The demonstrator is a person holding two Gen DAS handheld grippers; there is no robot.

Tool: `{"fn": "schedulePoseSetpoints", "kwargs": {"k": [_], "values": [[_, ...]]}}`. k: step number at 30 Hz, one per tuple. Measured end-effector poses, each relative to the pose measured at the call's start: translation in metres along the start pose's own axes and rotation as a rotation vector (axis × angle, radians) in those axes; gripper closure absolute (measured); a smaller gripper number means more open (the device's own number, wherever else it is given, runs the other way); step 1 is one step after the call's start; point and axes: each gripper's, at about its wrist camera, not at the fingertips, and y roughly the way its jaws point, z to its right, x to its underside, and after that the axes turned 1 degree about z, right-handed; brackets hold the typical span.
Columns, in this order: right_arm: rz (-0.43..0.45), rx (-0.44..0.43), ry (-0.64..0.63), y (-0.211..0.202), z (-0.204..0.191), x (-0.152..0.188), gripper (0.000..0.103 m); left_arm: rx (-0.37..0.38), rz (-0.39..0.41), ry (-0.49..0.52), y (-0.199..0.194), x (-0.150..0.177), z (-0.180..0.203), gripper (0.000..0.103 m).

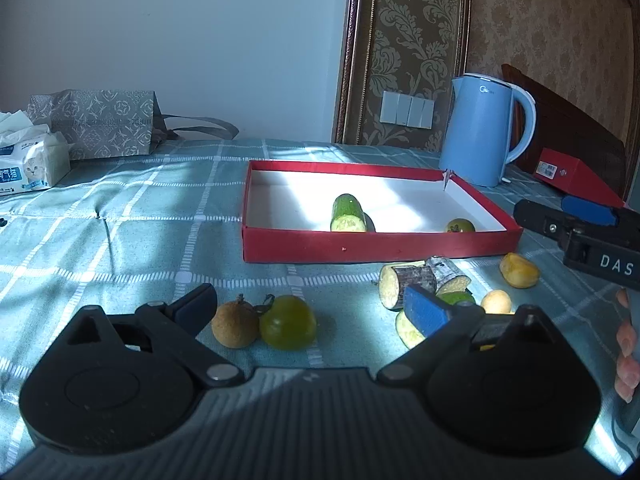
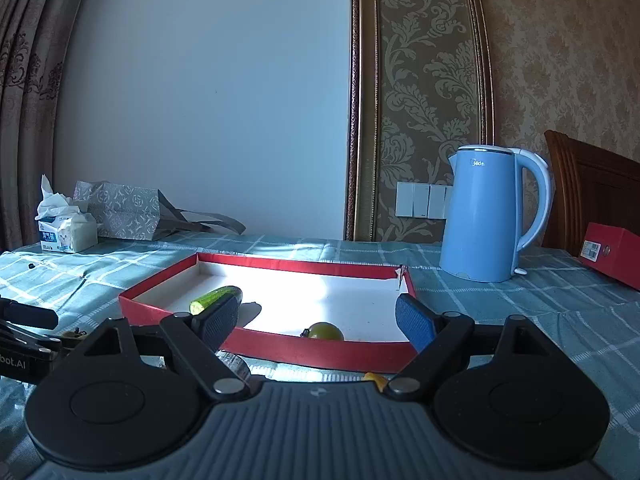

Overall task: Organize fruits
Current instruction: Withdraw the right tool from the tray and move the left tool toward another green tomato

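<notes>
Looking along the left gripper [image 1: 312,308], a teal checked tablecloth [image 1: 140,216] runs to a pale wall, patterned wallpaper at the right. Its jaws stand wide apart, clamped on nothing; a brown round fruit [image 1: 235,325] and a green tomato [image 1: 288,322] lie between them, just ahead of the body. Beyond the fingertips sits the red tray [image 1: 376,246], holding a cucumber piece [image 1: 349,214] and a second green tomato [image 1: 461,226]. Eggplant chunks [image 1: 408,280] crowd the right pad, partly hidden behind it; two yellow fruits [image 1: 519,270] lie farther right. The right gripper [image 1: 576,236] enters at the right edge, cut off. A blue kettle [image 1: 478,132] stands behind the tray, a tissue pack [image 1: 32,164] far left.

From the right gripper [image 2: 316,320], the same cloth [image 2: 520,304] and wall show. Its jaws are spread wide and empty, straddling the tray's [image 2: 320,350] near wall. The cucumber piece [image 2: 216,298] lies past the left pad, the green tomato [image 2: 323,331] straight ahead, half hidden by the wall. Kettle [image 2: 484,212] stands ahead-right.
</notes>
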Motion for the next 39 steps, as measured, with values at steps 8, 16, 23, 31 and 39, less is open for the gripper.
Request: {"fn": "schedulePoseSetpoints", "kwargs": {"k": [8, 16, 23, 31, 39], "values": [[-0.002, 0.015, -0.033, 0.001, -0.005, 0.003, 0.017, 0.086, -0.025, 0.003, -0.005, 0.003, -0.001, 0.014], [0.014, 0.021, -0.011, -0.002, -0.001, 0.002, 0.017, 0.053, -0.058, 0.116, 0.008, 0.008, 0.022, 0.019], [0.011, 0.059, 0.043, -0.001, 0.011, 0.0, 0.017, 0.039, -0.063, 0.093, 0.019, 0.001, 0.018, 0.018], [0.013, 0.057, 0.04, -0.001, 0.011, 0.0, 0.017, 0.03, -0.077, 0.068, 0.029, -0.006, 0.015, 0.02], [0.019, 0.054, 0.04, -0.001, 0.01, 0.0, 0.017, 0.06, -0.054, 0.062, 0.019, -0.007, 0.017, 0.031]]}}
